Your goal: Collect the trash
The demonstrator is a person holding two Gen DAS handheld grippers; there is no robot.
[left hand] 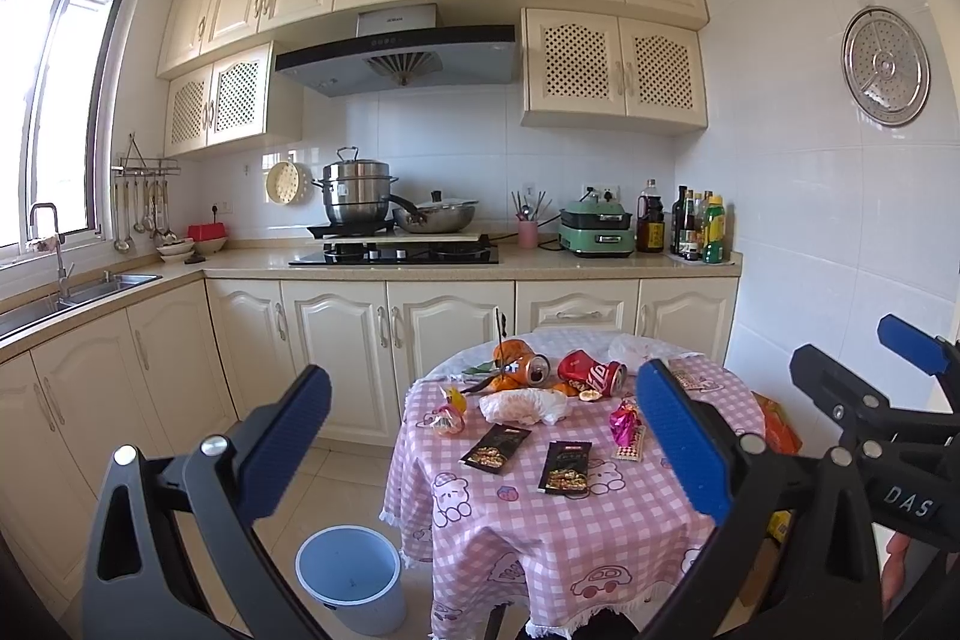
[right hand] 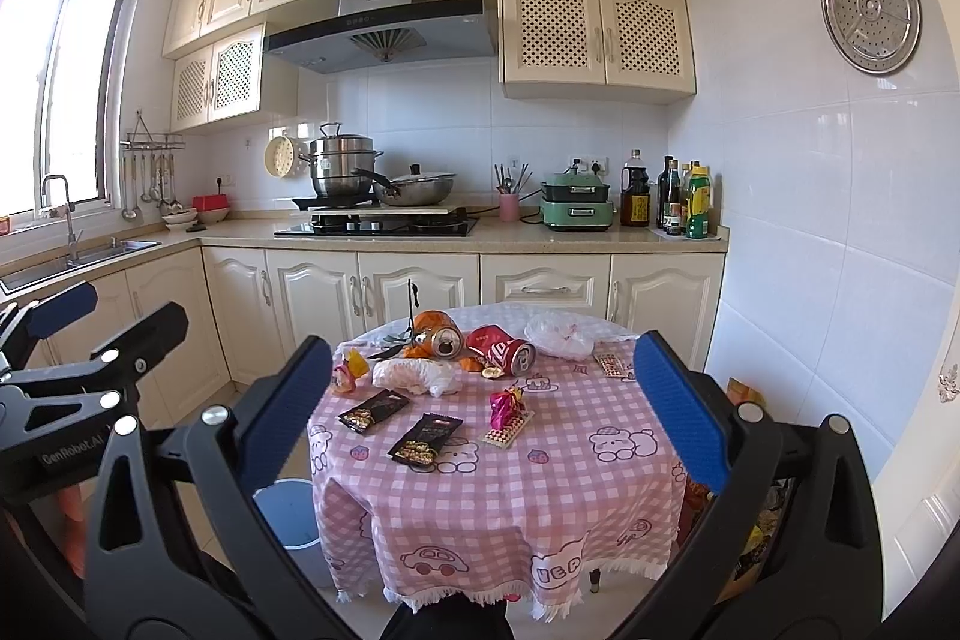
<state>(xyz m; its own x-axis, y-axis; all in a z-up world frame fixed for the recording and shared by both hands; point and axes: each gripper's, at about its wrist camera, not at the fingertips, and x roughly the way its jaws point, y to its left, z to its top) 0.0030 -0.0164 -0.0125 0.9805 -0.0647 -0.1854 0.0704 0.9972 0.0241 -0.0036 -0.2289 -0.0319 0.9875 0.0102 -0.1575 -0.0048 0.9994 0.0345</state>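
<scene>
We're basically at square one here. Both the left gripper point(left hand: 480, 436) and right gripper point(right hand: 480, 400) hang wide open with nothing in them, held back from the bench point(right hand: 540, 490). All the trash is on it: orange can point(right hand: 441, 337), red can point(right hand: 501, 349), two dark snack packets point(right hand: 373, 411), white bag point(right hand: 414, 375), pink wrapper point(right hand: 504, 403). The blue bin point(left hand: 351, 571) on the floor looks empty, so everything's left to do.

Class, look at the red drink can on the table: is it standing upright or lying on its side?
Lying on its side. The red drink can rests lengthwise on the pink checked tablecloth, its round silver top facing the camera.
</scene>
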